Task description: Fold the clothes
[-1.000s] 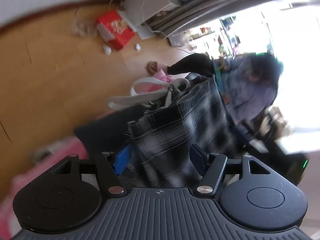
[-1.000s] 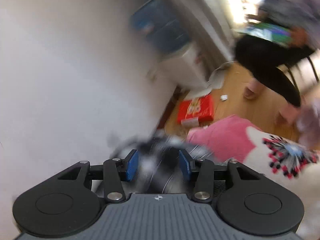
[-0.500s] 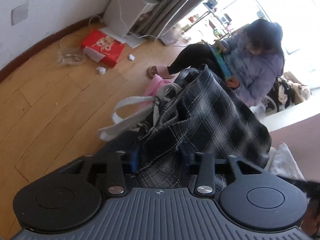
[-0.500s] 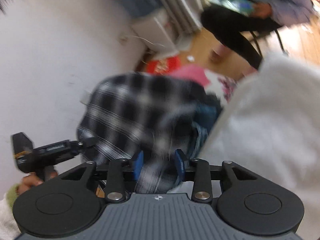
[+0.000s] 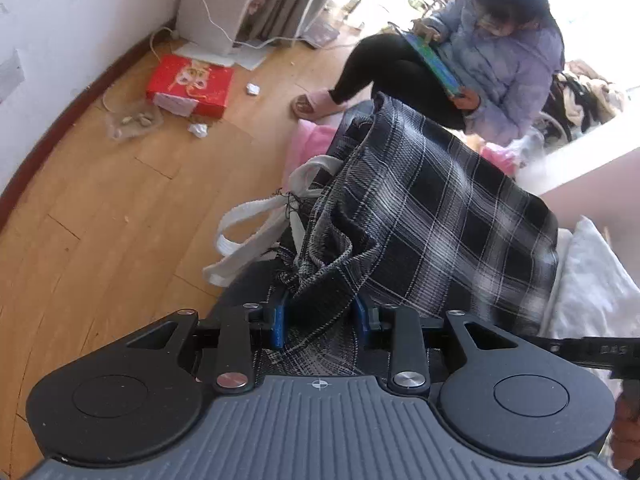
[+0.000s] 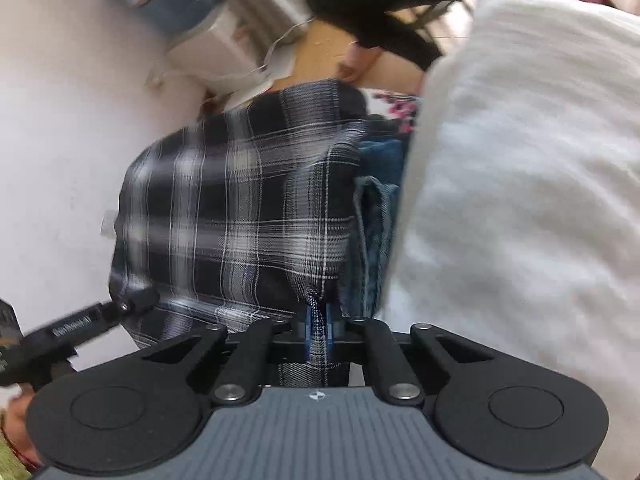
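The left gripper (image 5: 320, 316) has its fingers pinched on the black-and-white checked cloth (image 5: 420, 216), held up above the wooden floor (image 5: 100, 200). The right gripper (image 6: 319, 330) squeezes another edge tight.

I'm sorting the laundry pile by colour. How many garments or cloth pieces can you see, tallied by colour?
Black-and-white plaid garment, held by left gripper and right gripper: 1
White cloth: 1
Blue denim: 1
Pink cloth: 1
Total: 4
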